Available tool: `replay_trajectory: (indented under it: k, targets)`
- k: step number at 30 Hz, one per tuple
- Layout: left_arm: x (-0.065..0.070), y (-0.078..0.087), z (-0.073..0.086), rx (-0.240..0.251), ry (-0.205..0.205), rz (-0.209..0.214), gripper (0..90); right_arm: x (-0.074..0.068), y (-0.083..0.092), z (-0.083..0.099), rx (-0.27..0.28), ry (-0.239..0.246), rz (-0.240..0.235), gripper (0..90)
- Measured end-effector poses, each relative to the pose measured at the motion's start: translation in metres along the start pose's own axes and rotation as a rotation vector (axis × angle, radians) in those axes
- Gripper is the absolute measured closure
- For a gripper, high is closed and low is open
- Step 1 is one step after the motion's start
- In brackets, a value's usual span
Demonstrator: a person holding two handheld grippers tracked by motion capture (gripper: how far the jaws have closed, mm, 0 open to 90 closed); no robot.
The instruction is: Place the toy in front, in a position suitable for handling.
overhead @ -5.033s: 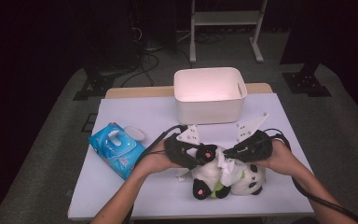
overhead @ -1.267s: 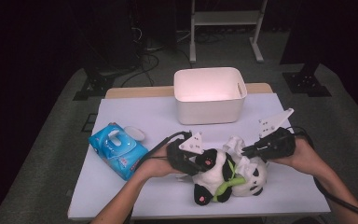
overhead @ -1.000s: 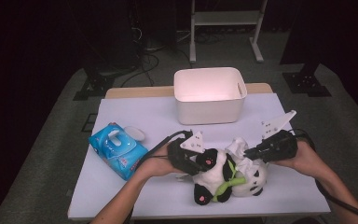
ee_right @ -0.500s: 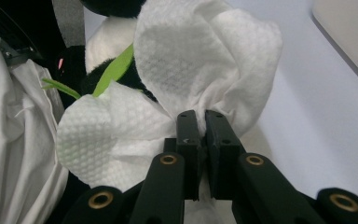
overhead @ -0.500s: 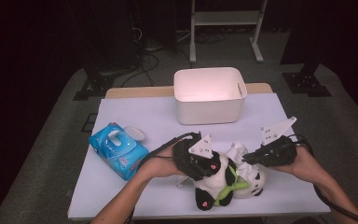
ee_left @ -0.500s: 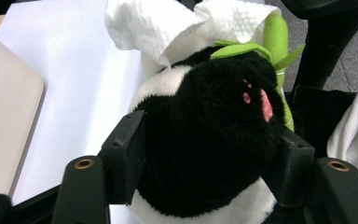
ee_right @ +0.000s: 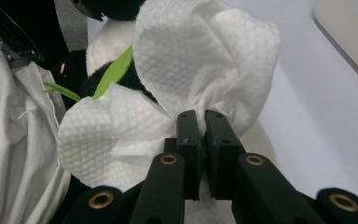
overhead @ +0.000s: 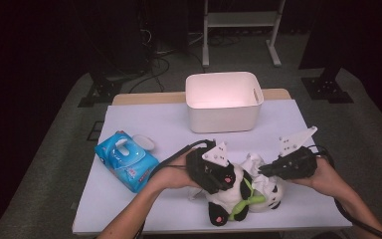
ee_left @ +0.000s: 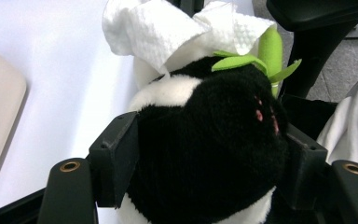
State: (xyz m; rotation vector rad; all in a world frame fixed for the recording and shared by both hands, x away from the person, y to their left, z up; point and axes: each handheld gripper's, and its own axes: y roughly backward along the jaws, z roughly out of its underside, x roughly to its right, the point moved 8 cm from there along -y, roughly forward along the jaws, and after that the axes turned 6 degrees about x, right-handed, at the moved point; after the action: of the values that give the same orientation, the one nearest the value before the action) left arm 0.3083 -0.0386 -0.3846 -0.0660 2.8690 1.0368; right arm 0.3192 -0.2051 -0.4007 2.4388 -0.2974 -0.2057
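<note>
Black and white plush — a panda toy [overhead: 231, 191] — lies on the near part of the white table [overhead: 144, 127], between the person's two hands. The left gripper [ee_left: 205, 154] has its jaws around a black, rounded part of the panda; they have just been opening, and in the left gripper view the pads stand close against the fur on both sides, so I cannot tell whether they still press. The right gripper [ee_right: 196, 122] has its jaws nearly together, pinching a white embossed paper tissue [ee_right: 191, 70] that billows above them and lies against the toy.

The panda has a white body, black limbs with pink marks, and a bright green leaf [overhead: 243, 204] across its front. In the high view its long axis runs slanting across the table, a black foot with a pink sole toward the near edge.

Farther out: a blue packet of wipes [overhead: 126, 160] sits well to the left, a small white oval lid [overhead: 143, 142] just beside it, and an open white bin [overhead: 224, 101] stands beyond the toy.
</note>
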Motion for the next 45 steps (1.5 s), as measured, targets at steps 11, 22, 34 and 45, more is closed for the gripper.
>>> replay_trajectory:
  k: [11,22,34,45]
  targets:
    - [0.001,0.000,-0.019,0.051,0.029,0.045,28.7,-0.005,0.000,-0.001,0.001,0.019,0.000,84.5]
    - [-0.013,-0.001,-0.028,0.028,0.070,0.039,30.2,-0.019,0.002,0.001,0.021,0.039,-0.018,84.6]
    - [-0.002,-0.024,-0.004,-0.069,0.183,0.142,30.8,-0.023,0.011,-0.005,0.033,0.075,0.006,84.6]
    - [0.003,-0.033,0.000,-0.091,0.243,0.175,25.9,-0.017,0.005,-0.007,0.018,0.068,0.002,84.5]
